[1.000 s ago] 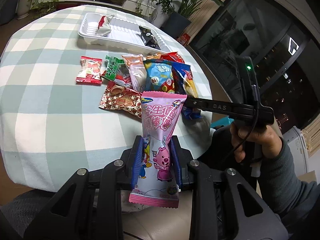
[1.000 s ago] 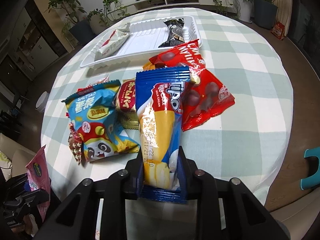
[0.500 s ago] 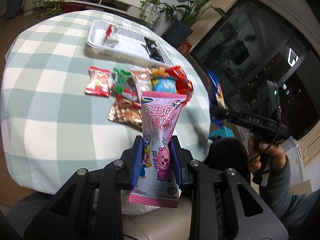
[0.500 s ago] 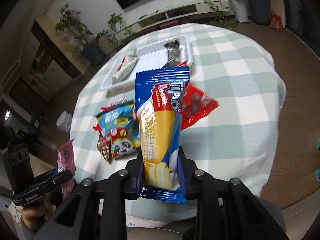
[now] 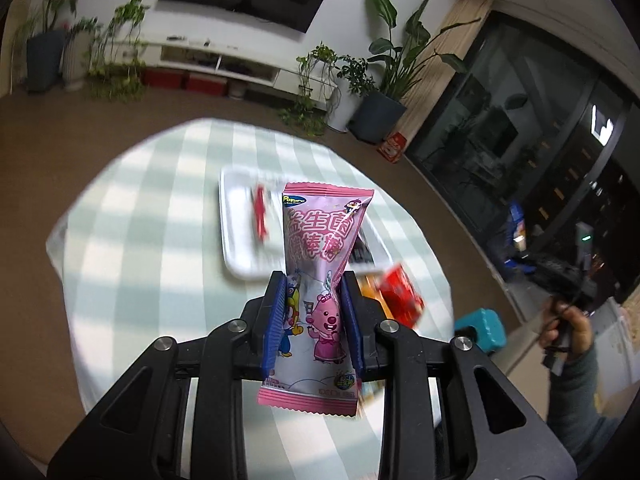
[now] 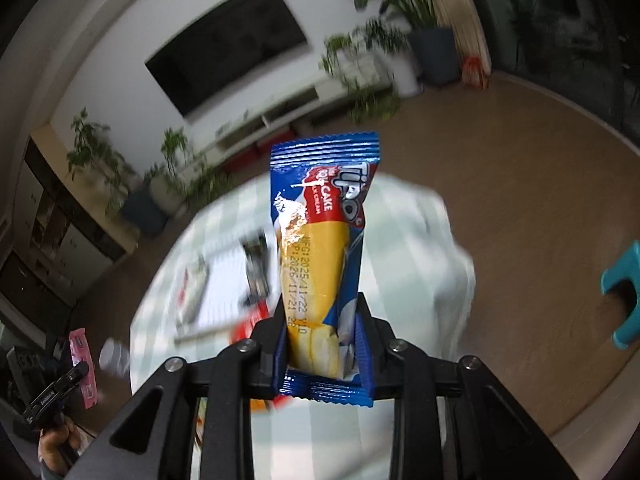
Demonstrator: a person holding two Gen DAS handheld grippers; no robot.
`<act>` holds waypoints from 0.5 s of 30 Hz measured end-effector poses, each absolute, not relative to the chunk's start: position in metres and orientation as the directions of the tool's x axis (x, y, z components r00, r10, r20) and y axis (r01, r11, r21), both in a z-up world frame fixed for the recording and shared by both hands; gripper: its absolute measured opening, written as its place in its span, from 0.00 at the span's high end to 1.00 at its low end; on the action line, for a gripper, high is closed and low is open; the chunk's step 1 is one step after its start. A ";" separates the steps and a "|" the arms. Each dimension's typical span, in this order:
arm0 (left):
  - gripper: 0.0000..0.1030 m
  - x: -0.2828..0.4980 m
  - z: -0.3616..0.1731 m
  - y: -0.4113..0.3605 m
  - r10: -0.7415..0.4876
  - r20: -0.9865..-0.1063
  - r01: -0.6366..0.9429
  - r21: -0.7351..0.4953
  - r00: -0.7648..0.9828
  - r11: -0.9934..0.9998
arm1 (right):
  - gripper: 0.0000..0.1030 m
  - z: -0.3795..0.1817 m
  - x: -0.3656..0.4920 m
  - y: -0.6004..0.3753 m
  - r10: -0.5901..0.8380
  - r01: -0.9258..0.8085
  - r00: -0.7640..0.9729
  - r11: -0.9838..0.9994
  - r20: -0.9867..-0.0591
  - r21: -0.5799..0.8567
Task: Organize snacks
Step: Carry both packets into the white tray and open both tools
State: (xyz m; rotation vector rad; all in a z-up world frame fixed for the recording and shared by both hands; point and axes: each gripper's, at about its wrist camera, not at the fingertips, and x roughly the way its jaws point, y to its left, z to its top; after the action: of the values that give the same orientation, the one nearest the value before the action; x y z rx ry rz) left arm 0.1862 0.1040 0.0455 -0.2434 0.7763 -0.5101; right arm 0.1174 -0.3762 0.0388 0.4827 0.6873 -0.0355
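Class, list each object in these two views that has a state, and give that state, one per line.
left gripper: shut on the pink snack packet
pink snack packet: sealed, held upright
right gripper: shut on the blue roll cake packet
blue roll cake packet: sealed, held upright
white tray: holding snacks, partly filled

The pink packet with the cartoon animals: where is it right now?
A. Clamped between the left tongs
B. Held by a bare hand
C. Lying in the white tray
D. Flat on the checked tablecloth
A: the pink packet stands upright, pinched between the blue pads of the left tongs, above the table.
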 end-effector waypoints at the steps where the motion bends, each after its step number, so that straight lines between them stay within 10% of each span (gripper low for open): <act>1: 0.75 0.199 0.051 0.099 -0.510 -0.613 0.348 -0.373 0.604 0.860 | 0.70 0.050 0.125 -0.373 0.120 0.174 0.792 0.895 -0.599 0.411; 15: 0.75 0.371 -0.004 0.041 -0.339 -0.769 0.263 -0.229 0.541 0.937 | 0.70 0.033 0.299 -0.221 0.276 -0.108 0.623 0.957 -0.732 0.269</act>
State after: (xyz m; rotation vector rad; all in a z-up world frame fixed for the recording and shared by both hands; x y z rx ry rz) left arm 0.3710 0.0405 -0.0036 -0.0890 0.9330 -0.3586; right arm 0.2985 -0.2215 0.0327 0.2075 0.8716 0.2220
